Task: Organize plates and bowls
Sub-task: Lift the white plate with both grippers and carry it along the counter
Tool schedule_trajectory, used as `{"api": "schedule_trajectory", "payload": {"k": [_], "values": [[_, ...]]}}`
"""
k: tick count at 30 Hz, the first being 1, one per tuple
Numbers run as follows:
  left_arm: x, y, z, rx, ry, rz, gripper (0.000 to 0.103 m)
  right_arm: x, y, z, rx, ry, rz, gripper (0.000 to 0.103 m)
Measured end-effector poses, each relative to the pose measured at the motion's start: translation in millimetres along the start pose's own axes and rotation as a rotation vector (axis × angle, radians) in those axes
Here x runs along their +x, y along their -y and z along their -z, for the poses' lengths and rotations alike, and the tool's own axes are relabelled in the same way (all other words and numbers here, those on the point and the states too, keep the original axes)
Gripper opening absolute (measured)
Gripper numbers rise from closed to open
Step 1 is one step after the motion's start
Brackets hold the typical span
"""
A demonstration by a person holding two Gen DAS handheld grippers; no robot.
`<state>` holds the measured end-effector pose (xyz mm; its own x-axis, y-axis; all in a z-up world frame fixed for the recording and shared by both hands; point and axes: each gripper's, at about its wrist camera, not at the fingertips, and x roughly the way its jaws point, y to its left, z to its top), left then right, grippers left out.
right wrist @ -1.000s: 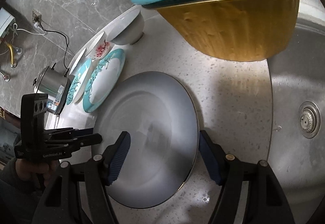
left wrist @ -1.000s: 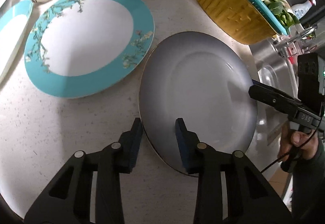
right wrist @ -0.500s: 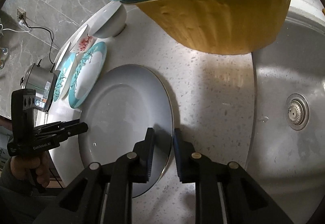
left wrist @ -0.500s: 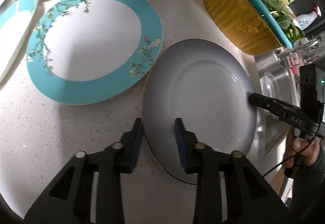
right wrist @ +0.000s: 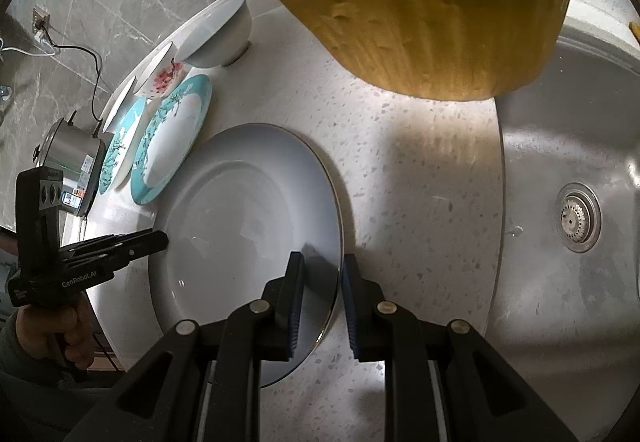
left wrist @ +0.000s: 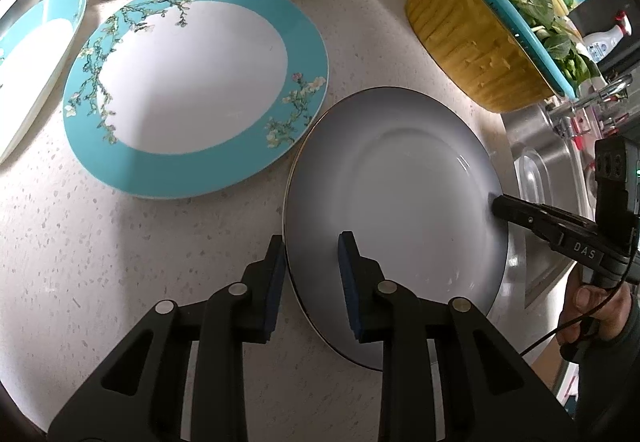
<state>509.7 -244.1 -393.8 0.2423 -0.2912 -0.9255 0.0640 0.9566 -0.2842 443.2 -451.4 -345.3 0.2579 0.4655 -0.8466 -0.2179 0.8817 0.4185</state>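
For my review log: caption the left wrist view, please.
Left hand-held gripper closing on grey plate rim, opposite the right hand-held gripper.

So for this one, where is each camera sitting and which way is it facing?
Left wrist: on the left gripper, looking down at the grey plate, jaws closing astride its rim; right gripper and hand beyond.
Right wrist: on the right gripper, looking down at the opposite rim, sink alongside; left gripper shows.
Shared: grey plate, blue-rimmed plate, yellow basin.
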Motion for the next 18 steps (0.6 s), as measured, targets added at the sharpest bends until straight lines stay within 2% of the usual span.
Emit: {"api": "schedule_trajectory", "payload": {"k": [9,18], "values": [[-5.9,-3.0,16.3,-0.009,-0.007,0.001,0.024,-4.1,-15.2,9.5,-0.038,0.003,0.020,0.020],[-19.3,-8.7,37.9,-0.042,0.020,-0.021,0.024,-9.2,-37.2,19.2,-0.093,0.002,0.016,0.020]]}}
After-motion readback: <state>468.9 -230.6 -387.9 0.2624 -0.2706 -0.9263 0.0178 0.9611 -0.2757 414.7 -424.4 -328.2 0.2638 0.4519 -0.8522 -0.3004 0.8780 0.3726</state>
